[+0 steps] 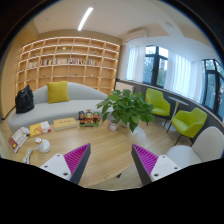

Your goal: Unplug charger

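We look out along the tool [111, 160], whose two fingers rise from the bottom of the view with their magenta pads [77, 158] facing each other across a wide gap; the fingers stand well apart and nothing is between them or held by them. Below and ahead of them lies a pale wooden bench [100, 145]. On the bench, just beyond the left finger, we see a small white object [43, 146] with a thin cord, too small for us to tell whether it is the charger; we cannot pick out a charger or a socket with any certainty. Further along the bench lie a few books or flat cards [40, 128] and a small box of colourful things [89, 118]. Beside that box stands a leafy green plant [124, 106] in a pot. Beyond the bench, a long grey sofa [50, 108] runs along the wall, carrying a yellow cushion [58, 92] and a dark bag [25, 100]. Behind the sofa a tall wooden bookshelf [70, 60] fills the wall. To the other side, two lime-green armchairs [188, 121] stand near large windows [165, 68] with white curtains, and white chairs [205, 148] sit close to the bench. A strip light [86, 18] glows on the ceiling.
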A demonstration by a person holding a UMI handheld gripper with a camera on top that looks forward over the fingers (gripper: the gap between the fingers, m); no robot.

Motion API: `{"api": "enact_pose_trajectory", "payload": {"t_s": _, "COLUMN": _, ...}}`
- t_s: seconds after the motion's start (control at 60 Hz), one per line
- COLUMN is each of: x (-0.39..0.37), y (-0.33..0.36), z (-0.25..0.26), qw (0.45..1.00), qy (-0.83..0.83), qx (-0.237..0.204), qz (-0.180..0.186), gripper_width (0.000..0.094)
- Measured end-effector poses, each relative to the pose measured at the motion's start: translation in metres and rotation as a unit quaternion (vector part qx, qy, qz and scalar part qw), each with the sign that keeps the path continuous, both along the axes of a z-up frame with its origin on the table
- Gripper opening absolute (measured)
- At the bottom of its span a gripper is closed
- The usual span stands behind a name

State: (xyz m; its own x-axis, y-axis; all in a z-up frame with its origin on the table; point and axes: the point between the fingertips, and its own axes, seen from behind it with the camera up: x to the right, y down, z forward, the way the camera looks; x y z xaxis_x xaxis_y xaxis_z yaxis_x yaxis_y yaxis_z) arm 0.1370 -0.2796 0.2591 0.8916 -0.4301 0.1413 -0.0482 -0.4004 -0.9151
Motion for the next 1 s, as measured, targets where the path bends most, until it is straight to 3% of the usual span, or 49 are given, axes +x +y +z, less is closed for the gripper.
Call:
{"api": "enact_pose_trajectory", "payload": {"t_s": 0.367, "x": -0.021, "y": -0.006, "z": -0.035, "qw": 1.0, "qy": 0.008, "qx": -0.025, "qz": 0.016, "gripper_width": 0.0853}}
{"api": "enact_pose_trajectory", "payload": {"t_s": 0.767, "x": -0.182, "y": 0.037, "z": -0.129, "qw": 0.984, "qy": 0.058, "qx": -0.087, "qz": 0.141, "gripper_width": 0.0855}}
{"api": "enact_pose_trajectory", "payload": {"t_s": 1.0, "x": -0.281, "y": 0.108, "z": -0.162, "qw": 0.97, "qy": 0.075, "qx": -0.079, "qz": 0.215, "gripper_width": 0.0856}}
